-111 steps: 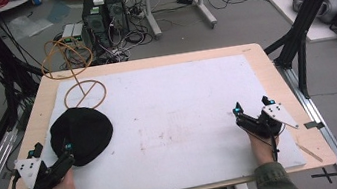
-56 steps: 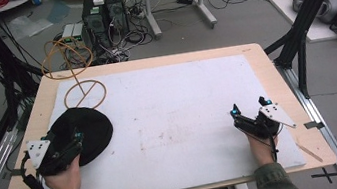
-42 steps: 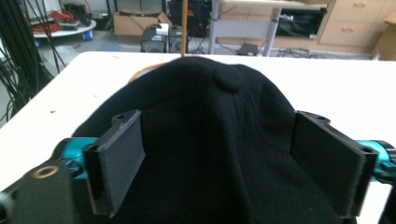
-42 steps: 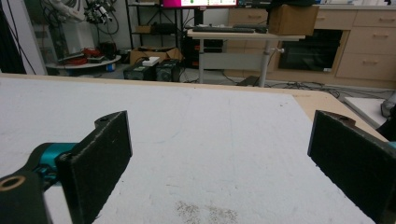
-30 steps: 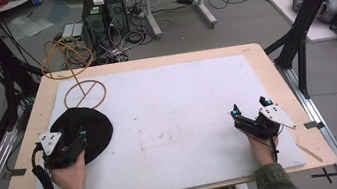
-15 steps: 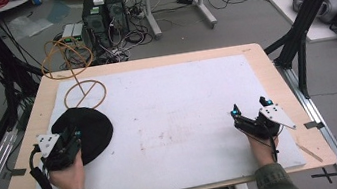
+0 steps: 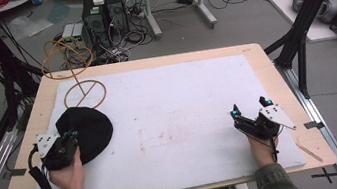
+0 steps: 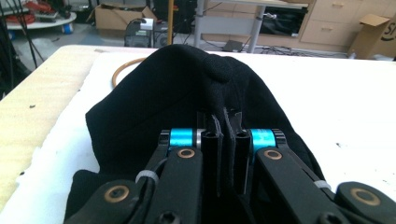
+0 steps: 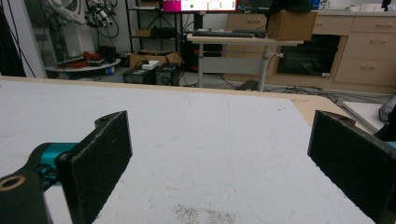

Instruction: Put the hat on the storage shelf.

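A black knitted hat [image 7: 88, 129] lies at the left of the white mat [image 7: 183, 107]. My left gripper [image 7: 73, 137] sits at the hat's near left edge, and its jaws have just been closing. In the left gripper view the two jaws stand almost together with a fold of the black hat [image 8: 187, 88] pinched between them, so the left gripper [image 8: 225, 119] is shut on the fabric. My right gripper [image 7: 249, 107] rests on the mat near the right front. In its own view the right gripper [image 9: 219, 154] is open wide, with bare mat between its pads.
A thin wooden hoop [image 7: 84, 93] lies on the mat just beyond the hat; its edge [image 8: 122, 71] peeks out past the fabric. A looped orange cable [image 7: 62, 57], computer boxes [image 7: 104, 13] and black frame posts [image 7: 300, 39] stand beyond the table.
My left hand has come from the table's front left corner up onto the hat, and its jaws have closed on the fabric. The right hand has stayed where it was.
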Available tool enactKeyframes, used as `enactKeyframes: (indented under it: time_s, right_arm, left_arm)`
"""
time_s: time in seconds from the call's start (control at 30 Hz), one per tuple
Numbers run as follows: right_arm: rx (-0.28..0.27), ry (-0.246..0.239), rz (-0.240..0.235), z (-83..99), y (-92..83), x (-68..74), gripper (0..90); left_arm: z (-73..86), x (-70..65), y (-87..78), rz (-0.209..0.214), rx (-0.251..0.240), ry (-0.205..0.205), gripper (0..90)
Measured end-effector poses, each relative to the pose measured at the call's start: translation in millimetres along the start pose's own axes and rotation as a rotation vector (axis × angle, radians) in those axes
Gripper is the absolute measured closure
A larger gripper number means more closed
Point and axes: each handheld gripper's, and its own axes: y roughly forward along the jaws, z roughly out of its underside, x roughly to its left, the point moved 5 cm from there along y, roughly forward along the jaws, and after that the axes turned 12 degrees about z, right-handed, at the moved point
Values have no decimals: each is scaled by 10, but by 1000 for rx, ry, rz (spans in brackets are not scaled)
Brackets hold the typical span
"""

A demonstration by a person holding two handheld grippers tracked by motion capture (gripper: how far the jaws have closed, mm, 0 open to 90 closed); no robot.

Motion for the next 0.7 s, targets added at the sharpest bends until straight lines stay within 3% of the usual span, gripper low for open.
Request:
enactKeyframes:
  time_s: [0.23,0.43,0.7]
  right_arm:
    - [2,2,-2,1,-2,7,55]
    - [4,2,-3,3,2,9,55]
    - [0,1,-4,0,5,9,55]
  left_arm:
    - [-54,-40,-41,-21,-30,28,870]
    - [-116,-94,-87,-33,-63,77,871]
    - [-185,-211,-113,-19,-87,129,871]
